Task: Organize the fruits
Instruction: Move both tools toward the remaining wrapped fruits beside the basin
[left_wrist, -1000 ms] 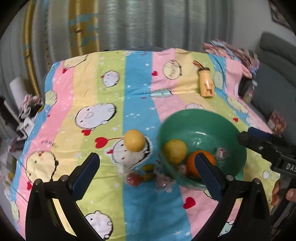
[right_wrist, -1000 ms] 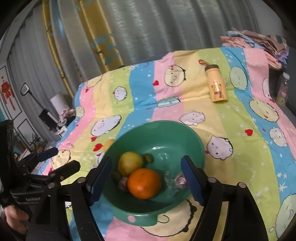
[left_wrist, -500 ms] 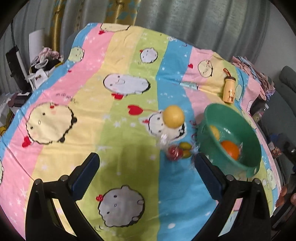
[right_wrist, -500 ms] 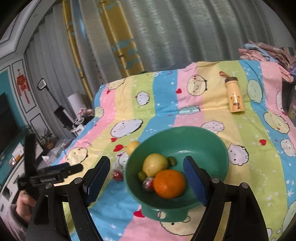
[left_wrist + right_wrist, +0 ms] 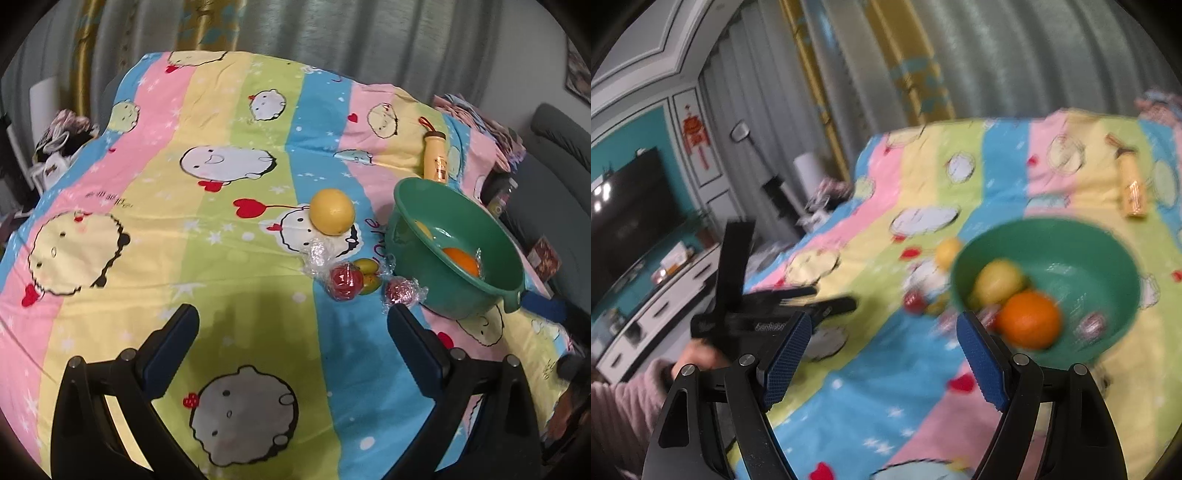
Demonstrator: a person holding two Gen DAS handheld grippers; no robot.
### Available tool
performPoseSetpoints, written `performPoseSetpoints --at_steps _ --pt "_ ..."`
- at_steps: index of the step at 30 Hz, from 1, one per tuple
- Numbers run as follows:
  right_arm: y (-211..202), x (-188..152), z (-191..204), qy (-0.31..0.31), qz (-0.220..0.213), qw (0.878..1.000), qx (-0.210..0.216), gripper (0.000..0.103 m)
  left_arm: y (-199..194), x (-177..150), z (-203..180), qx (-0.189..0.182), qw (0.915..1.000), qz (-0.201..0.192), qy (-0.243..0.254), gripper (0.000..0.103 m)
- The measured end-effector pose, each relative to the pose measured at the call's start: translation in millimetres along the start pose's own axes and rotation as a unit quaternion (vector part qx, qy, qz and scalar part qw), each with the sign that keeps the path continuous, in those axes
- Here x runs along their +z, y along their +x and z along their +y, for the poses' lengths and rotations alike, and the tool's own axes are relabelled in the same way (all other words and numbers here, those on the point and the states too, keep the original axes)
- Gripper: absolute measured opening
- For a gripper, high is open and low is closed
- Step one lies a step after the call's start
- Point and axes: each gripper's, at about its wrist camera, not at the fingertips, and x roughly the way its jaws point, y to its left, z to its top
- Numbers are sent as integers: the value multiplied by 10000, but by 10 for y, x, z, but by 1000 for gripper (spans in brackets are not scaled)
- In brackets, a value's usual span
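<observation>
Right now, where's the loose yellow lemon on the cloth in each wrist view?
Left wrist: lemon sits at centre, slightly right, on the cloth, left of the green bowl.
Right wrist: lemon is blurred, right of centre, just off the bowl's upper-left rim.
Shared landmark: the yellow bottle lying beyond the bowl.

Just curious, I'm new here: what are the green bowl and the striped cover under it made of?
The green bowl looks like moulded plastic: even colour, soft sheen, thin rim with a tab. The striped cover looks like printed woven fabric, probably cotton: matte, with fine wrinkles.
</observation>
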Motion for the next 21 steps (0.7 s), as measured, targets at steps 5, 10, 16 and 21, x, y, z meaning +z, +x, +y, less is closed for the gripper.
performPoseSetpoints --at_steps 5,10,16,21 --pt "201 -108 67 -221 329 9991 -150 81 98 43 -93 -165 9995 -1 266 94" --pt "154 -128 -36 -52 337 9993 -144 81 319 134 -257 -458 9967 114 661 74" --pt "154 -120 -129 173 347 9992 -75 81 624 165 -345 -775 9901 442 1080 51" --pt "190 -135 -172 274 447 9986 -78 81 770 225 -252 -917 9909 562 815 50"
